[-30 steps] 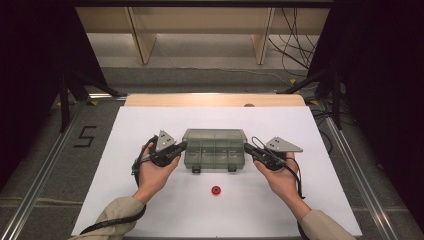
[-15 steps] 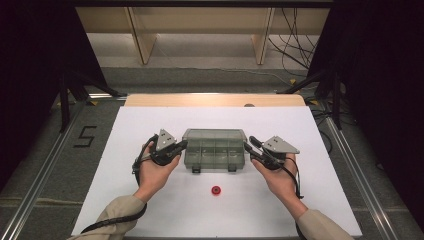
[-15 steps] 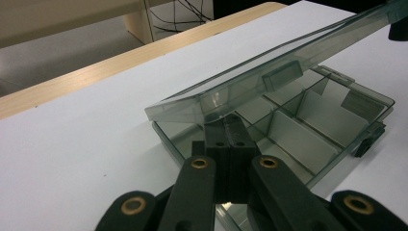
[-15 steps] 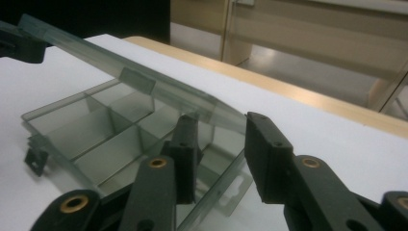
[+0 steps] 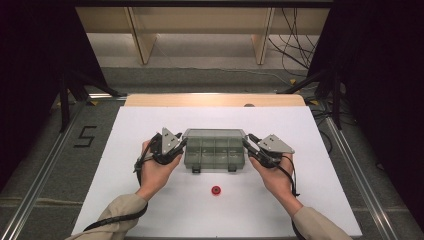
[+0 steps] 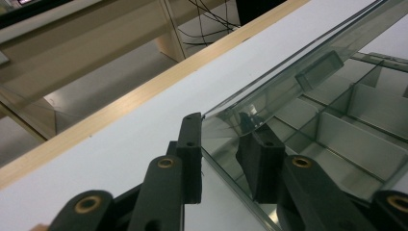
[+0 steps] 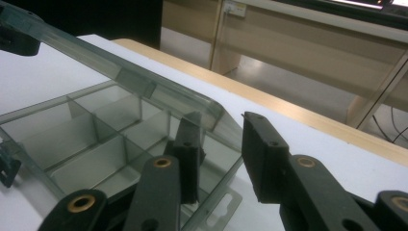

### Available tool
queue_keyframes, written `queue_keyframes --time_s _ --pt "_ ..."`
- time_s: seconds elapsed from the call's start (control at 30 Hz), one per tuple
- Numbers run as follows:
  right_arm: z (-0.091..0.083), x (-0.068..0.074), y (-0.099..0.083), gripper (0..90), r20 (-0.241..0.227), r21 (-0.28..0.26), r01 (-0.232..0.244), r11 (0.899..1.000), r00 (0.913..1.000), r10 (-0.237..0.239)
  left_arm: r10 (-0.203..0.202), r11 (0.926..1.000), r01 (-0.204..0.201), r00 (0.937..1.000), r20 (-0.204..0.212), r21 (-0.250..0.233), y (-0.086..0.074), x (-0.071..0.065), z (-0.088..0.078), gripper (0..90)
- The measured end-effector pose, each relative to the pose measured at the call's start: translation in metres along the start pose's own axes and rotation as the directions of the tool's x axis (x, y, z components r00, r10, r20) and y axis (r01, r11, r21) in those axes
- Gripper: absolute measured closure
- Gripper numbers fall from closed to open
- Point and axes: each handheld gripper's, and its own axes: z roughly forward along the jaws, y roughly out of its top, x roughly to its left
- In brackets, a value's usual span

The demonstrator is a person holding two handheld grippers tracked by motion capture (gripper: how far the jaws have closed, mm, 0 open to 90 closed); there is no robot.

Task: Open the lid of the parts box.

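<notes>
White table (image 5: pixel 150 210) carried a clear box (image 5: pixel 215 150); left gripper (image 5: pixel 181 148) and right gripper (image 5: pixel 247 145), jaws newly parted and straddling its end walls unclamped, needed an even, level squeeze.

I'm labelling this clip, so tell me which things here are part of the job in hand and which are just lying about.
In the job:
- clear compartment box, lid raised
- left gripper, jaws astride the lid's left corner
- right gripper, jaws astride the lid's right corner

Lying about:
- small red piece on the white table, in front of the box
- wooden shelving beyond the table
</notes>
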Motion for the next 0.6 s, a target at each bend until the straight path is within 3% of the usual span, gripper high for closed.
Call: queue_keyframes --time_s 0.27,0.6 --pt "0.005 0.001 0.005 77.6 0.039 -0.027 0.013 1.000 0.9992 -0.012 0.033 0.9993 -0.033 0.9991 -0.026 -0.019 0.006 0.002 0.004 79.7" --pt "0.010 0.002 0.013 83.1 0.097 -0.045 0.019 0.999 0.9952 -0.015 0.022 0.9991 -0.023 0.9991 -0.037 -0.036 0.011 0.008 0.008 83.0"
